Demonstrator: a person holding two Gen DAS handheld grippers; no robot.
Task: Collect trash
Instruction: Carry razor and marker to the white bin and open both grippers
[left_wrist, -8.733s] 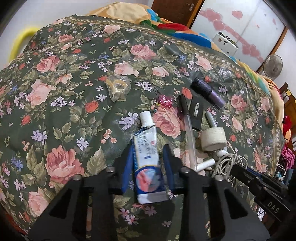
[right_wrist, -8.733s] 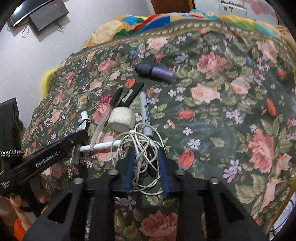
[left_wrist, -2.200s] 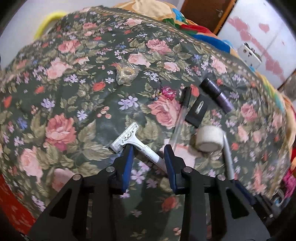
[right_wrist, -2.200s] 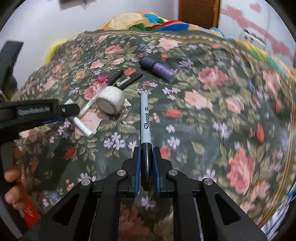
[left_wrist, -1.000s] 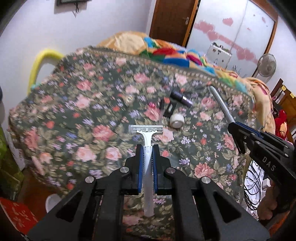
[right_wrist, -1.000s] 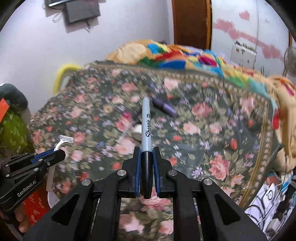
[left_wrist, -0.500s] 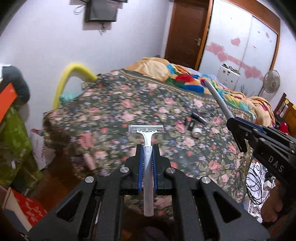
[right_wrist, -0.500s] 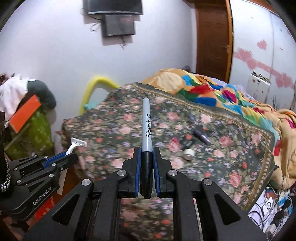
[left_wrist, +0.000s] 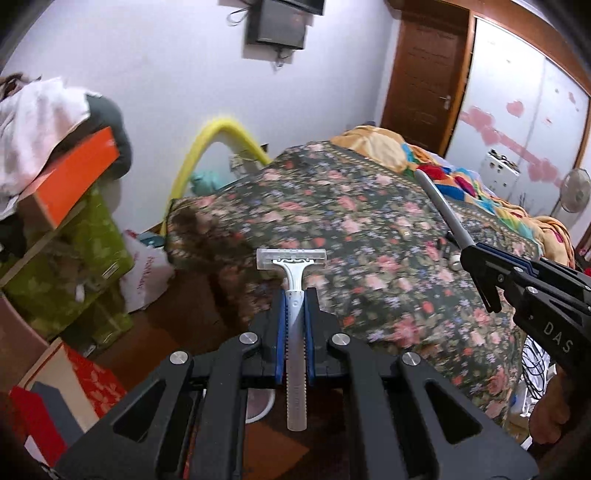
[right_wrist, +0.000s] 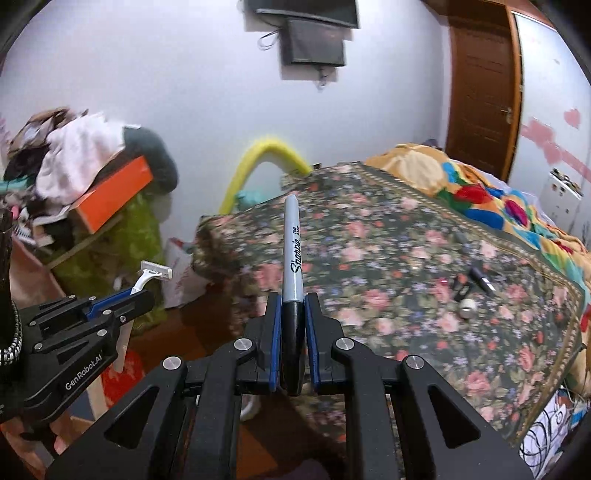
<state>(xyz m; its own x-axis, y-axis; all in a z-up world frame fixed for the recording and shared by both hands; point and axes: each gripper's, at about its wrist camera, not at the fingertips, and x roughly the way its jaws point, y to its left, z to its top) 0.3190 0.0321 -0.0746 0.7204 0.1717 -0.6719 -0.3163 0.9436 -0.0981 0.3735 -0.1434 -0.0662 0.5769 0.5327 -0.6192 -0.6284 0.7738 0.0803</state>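
My left gripper (left_wrist: 294, 299) is shut on a white disposable razor (left_wrist: 293, 273), head pointing forward, held in the air off the near corner of the bed. My right gripper (right_wrist: 293, 301) is shut on a grey Sharpie marker (right_wrist: 291, 251), tip pointing up and forward. The left gripper with the razor also shows in the right wrist view (right_wrist: 138, 293), and the right gripper with the marker in the left wrist view (left_wrist: 476, 258). Small items remain on the floral bedspread (right_wrist: 406, 266): a white roll (right_wrist: 467, 307), a dark tube (right_wrist: 480, 277) and a dark pen.
A white round container rim (left_wrist: 260, 406) shows on the floor below the grippers. Left of the bed stand green boxes (left_wrist: 74, 266), an orange box (left_wrist: 70, 173) with clothes on top, and a white bag. A yellow foam tube (right_wrist: 258, 158) arches by the wall.
Both grippers have pulled further back and left from the bed, carrying the razor and the marker. The bed looks farther off; the boxes and floor at left have come into view.
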